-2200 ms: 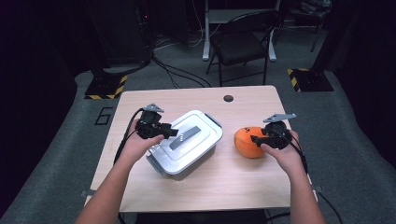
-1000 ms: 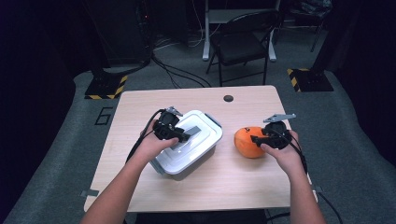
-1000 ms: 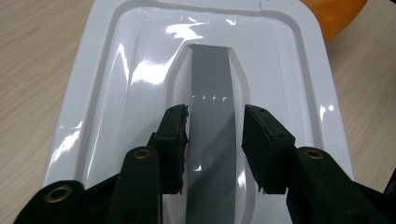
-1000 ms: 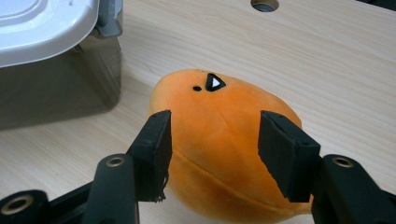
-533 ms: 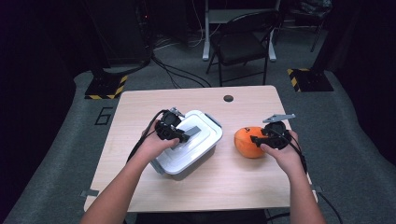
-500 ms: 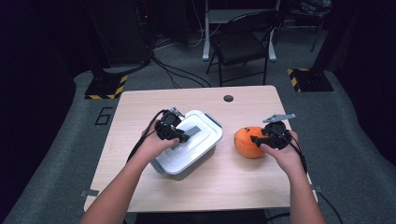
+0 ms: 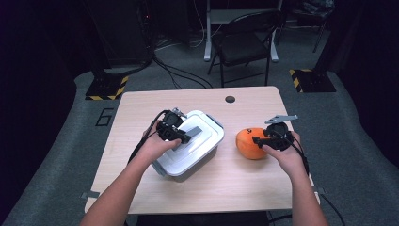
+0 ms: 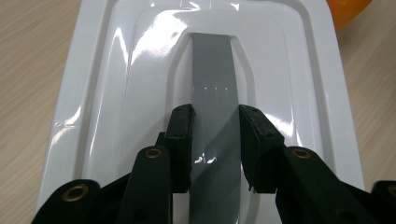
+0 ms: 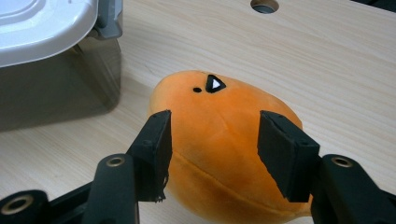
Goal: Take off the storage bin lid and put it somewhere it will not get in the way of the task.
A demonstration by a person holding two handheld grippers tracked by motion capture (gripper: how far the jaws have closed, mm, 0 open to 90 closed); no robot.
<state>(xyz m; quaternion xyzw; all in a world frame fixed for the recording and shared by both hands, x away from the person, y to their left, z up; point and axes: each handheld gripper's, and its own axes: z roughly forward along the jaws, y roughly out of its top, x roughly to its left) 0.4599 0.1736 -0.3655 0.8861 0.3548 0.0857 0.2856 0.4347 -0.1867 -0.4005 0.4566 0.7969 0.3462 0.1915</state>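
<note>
While left gripper (image 8: 215, 140) clamps lid handle (image 8: 212, 74), right gripper (image 9: 212, 154) apparently squeezing plush (image 9: 219, 126)

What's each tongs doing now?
Left tongs: shut on the lid's grey handle.
Right tongs: shut on the orange plush.

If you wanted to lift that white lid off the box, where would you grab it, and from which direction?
By the raised grey handle bar along the middle of the white lid, coming down from above. It is the one narrow ridge on an otherwise broad, smooth lid, slim enough for two jaws to straddle. The left gripper is closed on its long sides this way.
</note>
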